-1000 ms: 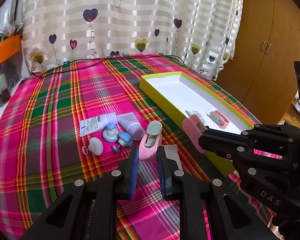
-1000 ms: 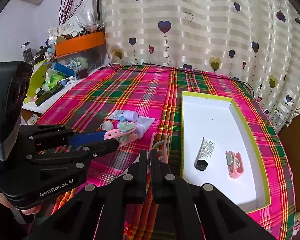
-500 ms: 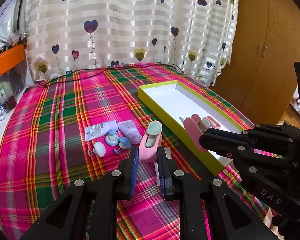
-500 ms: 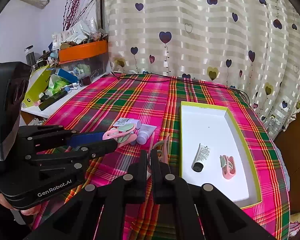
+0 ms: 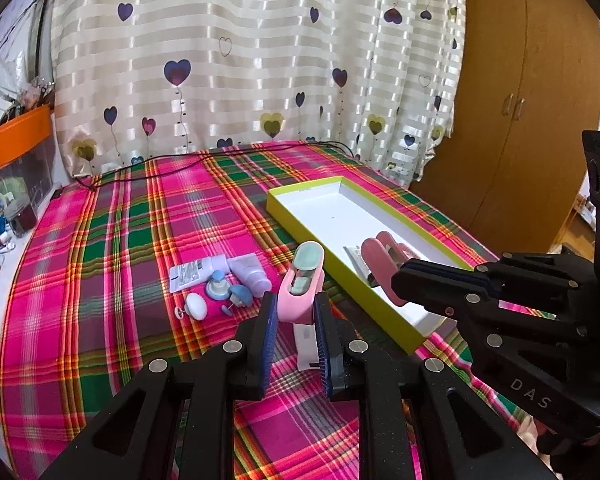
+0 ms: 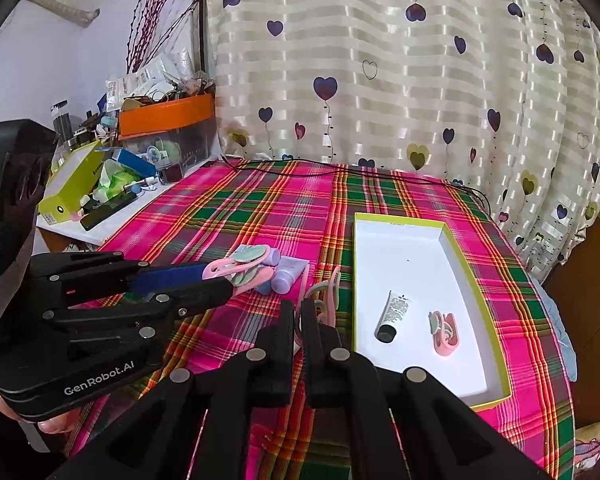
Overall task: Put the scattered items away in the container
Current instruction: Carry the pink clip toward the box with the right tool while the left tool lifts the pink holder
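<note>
My left gripper is shut on a pink clip with a green pad, held above the plaid cloth. My right gripper is shut on a second pink clip, seen edge-on; from the left wrist that clip hangs over the near end of the box. The yellow-green box with a white floor lies to the right and holds a white tube and a pink clip. Two tubes, small blue pieces and a white oval piece lie scattered on the cloth.
A white card lies on the cloth under my left gripper. A black cable runs along the far edge by the curtain. A cluttered side table with an orange-lidded bin stands left; a wooden wardrobe stands right.
Both grippers have risen and drawn back from the cloth, each with its clip still in it. The box and the scattered items look smaller and farther away.
</note>
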The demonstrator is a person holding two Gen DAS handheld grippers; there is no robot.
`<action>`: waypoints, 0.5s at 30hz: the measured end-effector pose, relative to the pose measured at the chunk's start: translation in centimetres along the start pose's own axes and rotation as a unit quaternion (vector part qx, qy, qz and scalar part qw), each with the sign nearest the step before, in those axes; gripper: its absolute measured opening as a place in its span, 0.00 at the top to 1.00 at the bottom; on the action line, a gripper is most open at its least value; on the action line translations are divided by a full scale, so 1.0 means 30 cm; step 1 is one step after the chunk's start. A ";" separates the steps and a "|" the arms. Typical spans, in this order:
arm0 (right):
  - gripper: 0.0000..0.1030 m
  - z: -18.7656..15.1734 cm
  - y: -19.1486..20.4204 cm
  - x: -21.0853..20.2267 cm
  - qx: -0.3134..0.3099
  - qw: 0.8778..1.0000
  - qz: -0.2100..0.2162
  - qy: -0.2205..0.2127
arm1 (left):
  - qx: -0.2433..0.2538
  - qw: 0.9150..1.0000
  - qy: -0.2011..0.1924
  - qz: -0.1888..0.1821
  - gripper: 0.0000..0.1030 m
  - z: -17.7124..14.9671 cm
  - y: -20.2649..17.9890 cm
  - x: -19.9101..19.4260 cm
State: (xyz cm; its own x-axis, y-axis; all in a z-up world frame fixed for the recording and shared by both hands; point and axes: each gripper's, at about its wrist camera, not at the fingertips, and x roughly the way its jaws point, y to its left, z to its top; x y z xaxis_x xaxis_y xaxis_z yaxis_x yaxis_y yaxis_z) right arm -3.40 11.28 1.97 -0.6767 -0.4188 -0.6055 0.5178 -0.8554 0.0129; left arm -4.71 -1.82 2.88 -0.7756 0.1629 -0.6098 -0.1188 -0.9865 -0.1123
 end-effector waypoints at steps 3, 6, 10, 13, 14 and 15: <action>0.97 -0.003 -0.008 -0.005 0.003 1.000 -0.002 -0.001 | 0.002 1.000 -0.002 -0.003 0.82 0.004 -0.011 -0.006; 0.97 -0.006 -0.017 -0.007 0.006 1.000 -0.003 -0.002 | 0.005 1.000 -0.003 -0.005 0.82 0.007 -0.023 -0.007; 0.97 -0.008 -0.025 -0.004 0.009 1.000 -0.004 -0.001 | 0.006 1.000 -0.003 -0.009 0.82 0.011 -0.033 -0.002; 0.97 -0.011 -0.031 -0.001 0.012 1.000 -0.005 -0.001 | 0.007 1.000 -0.001 -0.011 0.82 0.015 -0.038 0.004; 0.97 -0.012 -0.033 -0.001 0.012 1.000 -0.005 -0.001 | 0.007 1.000 -0.001 -0.012 0.82 0.015 -0.038 0.006; 0.97 -0.013 -0.036 0.000 0.014 1.000 -0.005 -0.001 | 0.007 1.000 0.000 -0.012 0.82 0.015 -0.039 0.008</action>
State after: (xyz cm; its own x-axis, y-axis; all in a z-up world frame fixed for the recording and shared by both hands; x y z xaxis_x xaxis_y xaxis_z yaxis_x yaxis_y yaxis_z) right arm -3.76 12.33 1.64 -0.6826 -0.4100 -0.6049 0.4962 -0.8678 0.0282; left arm -5.03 -0.64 3.23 -0.7729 0.1866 -0.6065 -0.1464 -0.9824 -0.1157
